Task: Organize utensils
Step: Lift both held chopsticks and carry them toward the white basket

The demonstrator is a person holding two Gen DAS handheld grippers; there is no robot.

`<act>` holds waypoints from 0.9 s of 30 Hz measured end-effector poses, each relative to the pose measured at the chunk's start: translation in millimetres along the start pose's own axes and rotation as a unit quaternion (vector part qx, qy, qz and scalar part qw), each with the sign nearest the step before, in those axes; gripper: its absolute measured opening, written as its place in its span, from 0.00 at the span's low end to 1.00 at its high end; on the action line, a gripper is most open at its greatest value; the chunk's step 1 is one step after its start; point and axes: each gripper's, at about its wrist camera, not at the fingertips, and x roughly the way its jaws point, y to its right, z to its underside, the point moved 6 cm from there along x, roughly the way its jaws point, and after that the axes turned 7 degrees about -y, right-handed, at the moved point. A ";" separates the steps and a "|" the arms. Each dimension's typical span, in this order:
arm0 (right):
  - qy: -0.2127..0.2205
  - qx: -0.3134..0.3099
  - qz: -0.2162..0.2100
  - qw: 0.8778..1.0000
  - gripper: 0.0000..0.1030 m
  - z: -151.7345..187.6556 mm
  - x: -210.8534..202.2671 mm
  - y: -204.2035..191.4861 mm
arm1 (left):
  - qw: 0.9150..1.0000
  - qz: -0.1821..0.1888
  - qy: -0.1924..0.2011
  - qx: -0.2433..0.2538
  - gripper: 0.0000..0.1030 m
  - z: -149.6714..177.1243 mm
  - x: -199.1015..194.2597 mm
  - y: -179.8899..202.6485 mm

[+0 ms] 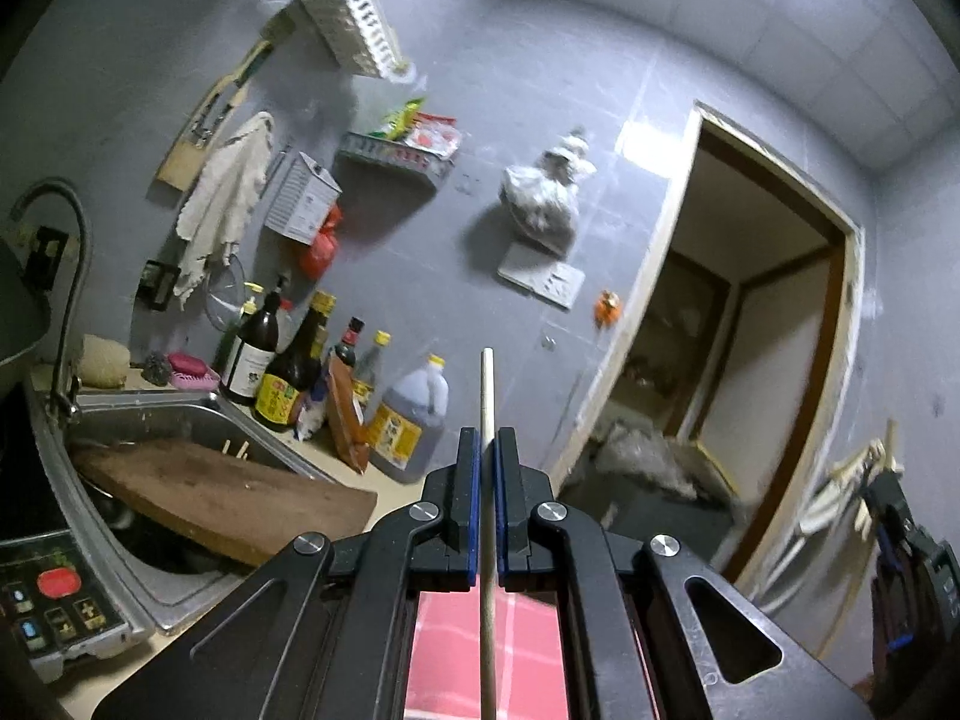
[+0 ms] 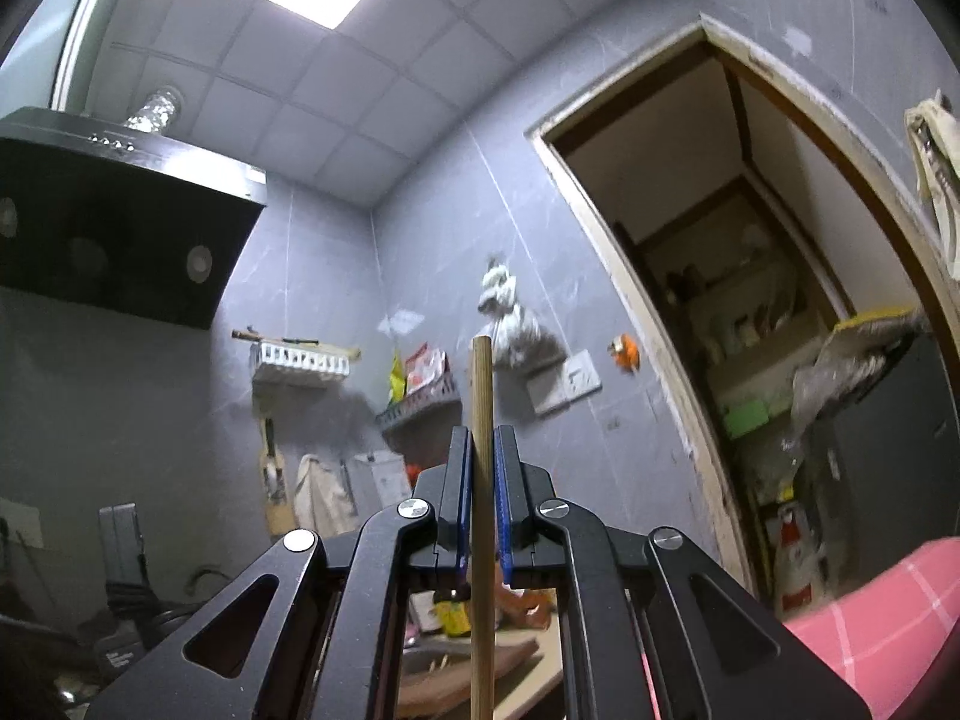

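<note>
A: Two fisheye views of a grey-tiled kitchen. In the left wrist view, left hand-held gripper (image 1: 488,450) clenched on a pale chopstick (image 1: 487,396), tip standing at twelve o'clock above the jaws, shaft running down out of the bottom edge. In the right wrist view, right hand-held gripper (image 2: 482,450) clenched on a darker wooden chopstick (image 2: 481,396), likewise upright between the blue pads.

B: Anything left behind?

A: Yes. At eight o'clock in the left view, a steel sink (image 1: 180,408) with a wooden cutting board (image 1: 228,489) across it; just behind the board, short stick ends (image 1: 235,449) poking up, probably more chopsticks, too small to be sure. Sauce bottles (image 1: 288,372) crowded on the table (image 1: 384,501) at nine o'clock.

B: And a place to put them?

A: Possibly the white slotted rack (image 1: 354,24) on the wall at eleven o'clock, or the basket shelf (image 1: 396,159) below it; hard to tell which serves. Neither stick near either one.

B: Progress, then?

A: Judged early to middle: two utensils lifted and carried, none visibly stowed; delivery to a holder not yet done, and the sticks in the sink apparently waiting.
</note>
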 end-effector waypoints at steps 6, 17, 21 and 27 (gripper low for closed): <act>0.013 -0.011 0.012 1.000 0.05 6.4 4.5 6.7 | 0.999 -0.014 0.018 -0.031 0.02 0.9 7.5 -17.6; -0.033 -0.010 0.028 0.999 0.05 34.7 15.2 19.6 | 0.999 -0.041 0.008 -0.024 0.02 30.0 15.8 -17.2; -0.056 -0.012 0.032 0.998 0.05 44.3 17.4 19.7 | 0.998 -0.050 0.004 -0.027 0.02 39.4 17.1 -19.9; -0.106 -0.035 0.038 0.993 0.05 59.9 19.1 13.0 | 0.998 -0.061 0.007 -0.005 0.02 52.9 11.6 -14.3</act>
